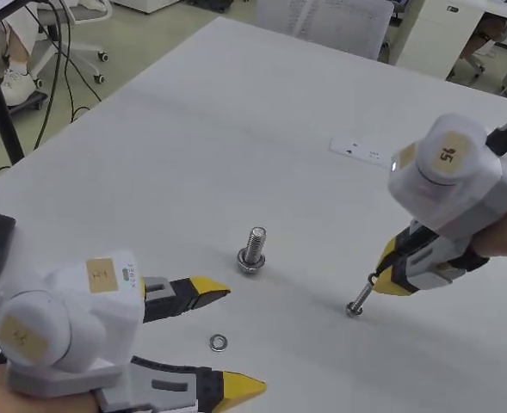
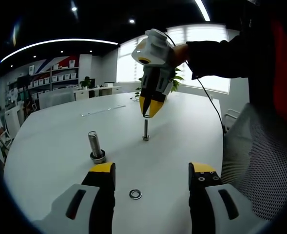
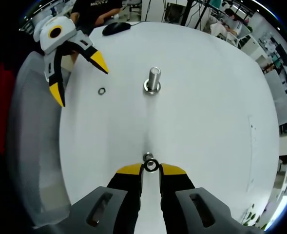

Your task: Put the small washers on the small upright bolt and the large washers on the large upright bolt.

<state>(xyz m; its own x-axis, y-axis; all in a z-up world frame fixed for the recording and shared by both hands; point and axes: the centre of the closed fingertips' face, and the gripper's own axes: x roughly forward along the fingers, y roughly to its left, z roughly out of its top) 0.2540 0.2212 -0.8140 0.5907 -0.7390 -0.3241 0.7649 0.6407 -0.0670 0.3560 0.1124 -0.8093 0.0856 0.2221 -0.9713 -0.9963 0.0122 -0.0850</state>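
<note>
Small washer (image 3: 151, 165): shiny ring in right gripper (image 1: 380, 282), nr small bolt (image 1: 358, 301).

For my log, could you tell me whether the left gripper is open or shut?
Open: the left gripper has its jaws wide apart, a loose washer lying between them.

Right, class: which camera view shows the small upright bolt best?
The left gripper view: the small bolt stands side-on, full length, under the right gripper. The head view shows it foreshortened from above; the right gripper view looks down on its top, beside the washer in the jaws.
</note>
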